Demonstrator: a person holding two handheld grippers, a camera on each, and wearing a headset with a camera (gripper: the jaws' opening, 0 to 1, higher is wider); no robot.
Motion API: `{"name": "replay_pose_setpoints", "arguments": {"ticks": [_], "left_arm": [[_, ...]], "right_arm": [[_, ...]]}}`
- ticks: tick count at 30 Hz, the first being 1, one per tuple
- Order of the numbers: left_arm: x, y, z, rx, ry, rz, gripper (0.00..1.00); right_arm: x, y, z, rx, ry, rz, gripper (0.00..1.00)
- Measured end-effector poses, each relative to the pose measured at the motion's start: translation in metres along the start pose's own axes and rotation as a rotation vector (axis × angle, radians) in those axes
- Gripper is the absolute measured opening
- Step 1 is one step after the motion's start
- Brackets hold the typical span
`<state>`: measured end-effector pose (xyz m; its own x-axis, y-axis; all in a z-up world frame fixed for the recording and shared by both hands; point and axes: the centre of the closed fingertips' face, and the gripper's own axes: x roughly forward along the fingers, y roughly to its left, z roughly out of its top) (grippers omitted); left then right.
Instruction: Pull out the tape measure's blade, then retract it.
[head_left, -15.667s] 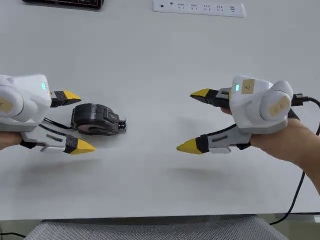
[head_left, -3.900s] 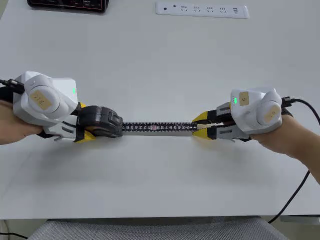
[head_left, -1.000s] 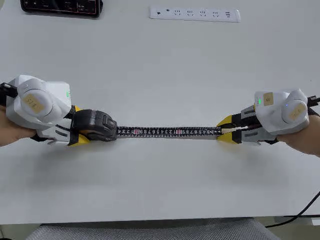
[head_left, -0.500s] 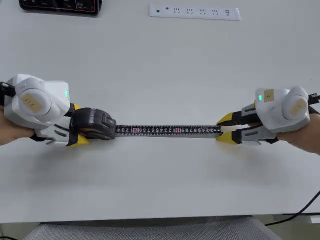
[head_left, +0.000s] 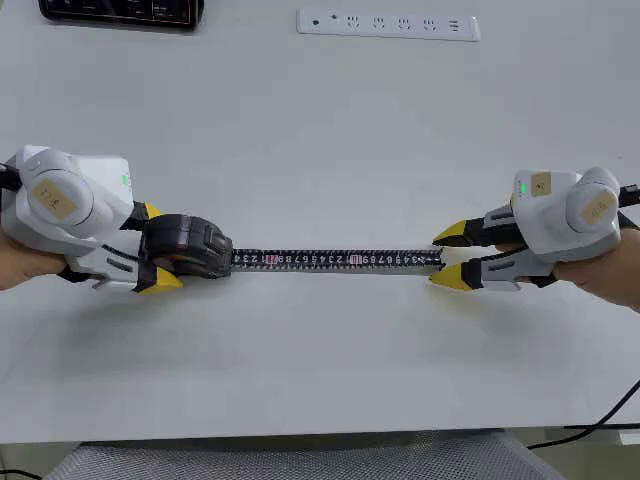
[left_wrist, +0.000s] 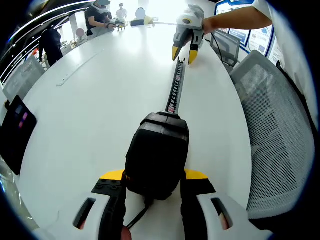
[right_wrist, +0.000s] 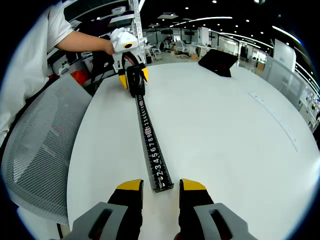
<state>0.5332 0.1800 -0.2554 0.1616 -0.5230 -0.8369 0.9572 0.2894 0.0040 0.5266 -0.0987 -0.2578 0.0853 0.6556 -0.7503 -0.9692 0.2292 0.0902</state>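
Black tape measure clamped in left hand-held gripper, blade extended rightward over desk. Jaws of right hand-held gripper slightly apart, blade tip between them, ungripped.

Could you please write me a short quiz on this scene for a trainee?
1. True or false: the left gripper is shut on the case.
2. The right gripper is: A open, with the end of the blade between its jaws; B shut on the blade; C holding the case.
3. Fill in: the pulled-out blade lies along the ____.
Key: 1 true; 2 A; 3 table.
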Motion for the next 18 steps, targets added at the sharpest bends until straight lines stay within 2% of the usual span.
{"name": "replay_pose_setpoints", "arguments": {"ticks": [3, 7, 10, 18], "left_arm": [[-0.003, 0.002, 0.002, -0.016, -0.014, 0.013, 0.40], [-0.009, 0.006, 0.005, -0.074, -0.048, 0.049, 0.43], [-0.014, 0.006, 0.007, -0.133, -0.085, 0.069, 0.46], [-0.023, 0.005, 0.008, -0.207, -0.144, 0.109, 0.50]], "right_arm": [[-0.001, -0.001, 0.003, 0.005, -0.009, -0.010, 0.26], [-0.004, -0.002, 0.009, 0.044, -0.033, -0.043, 0.30], [-0.006, -0.002, 0.011, 0.062, -0.045, -0.079, 0.35], [-0.010, 0.001, 0.012, 0.105, -0.065, -0.125, 0.41]]}}
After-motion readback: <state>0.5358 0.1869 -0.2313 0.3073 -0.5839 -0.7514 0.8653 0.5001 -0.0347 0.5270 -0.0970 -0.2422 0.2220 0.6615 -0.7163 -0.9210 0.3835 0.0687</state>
